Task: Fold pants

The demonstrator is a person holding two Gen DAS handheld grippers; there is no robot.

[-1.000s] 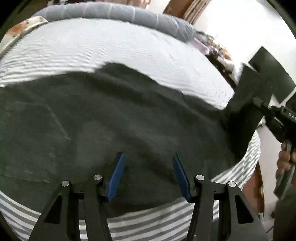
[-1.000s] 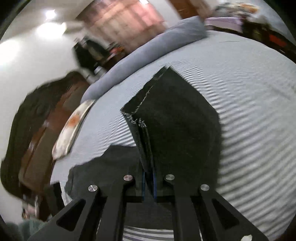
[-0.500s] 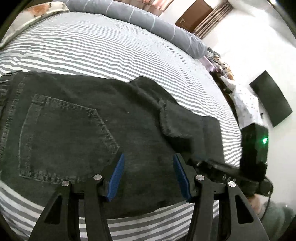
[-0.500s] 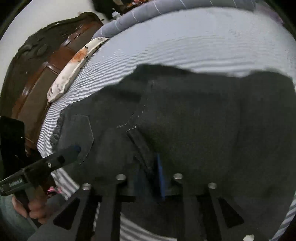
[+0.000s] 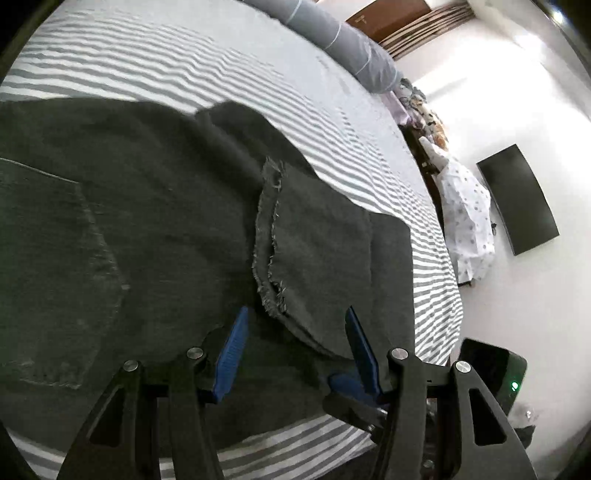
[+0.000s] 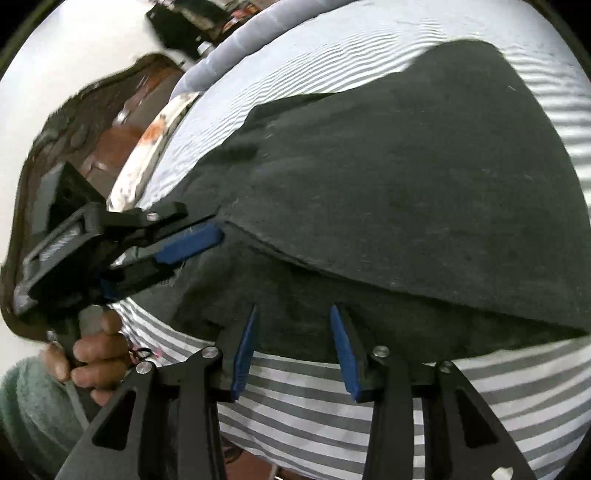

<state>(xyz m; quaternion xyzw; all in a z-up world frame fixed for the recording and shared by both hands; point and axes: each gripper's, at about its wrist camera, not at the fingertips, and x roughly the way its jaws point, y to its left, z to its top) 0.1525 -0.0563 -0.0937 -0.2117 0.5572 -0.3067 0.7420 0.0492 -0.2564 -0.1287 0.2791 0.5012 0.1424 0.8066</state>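
My left gripper [image 5: 295, 347] hangs with its blue pads spread wide, gripping nothing, just over the pants [image 5: 147, 221] near the bed's [image 5: 258, 74] front edge. My right gripper [image 6: 293, 347] is likewise released, its pads parted above the near hem where the dark cloth meets the striped sheet. The pants lie flat along the front edge of the bed, with one leg end doubled back so that its frayed cuff [image 5: 269, 236] rests on top of the seat, beside the back pocket [image 5: 55, 273]. From the right wrist view I see my left gripper [image 6: 184, 247] at the left end of the pants, held in my left hand [image 6: 92, 354]. A pillow [image 5: 332, 33] lies along the bed's far edge.
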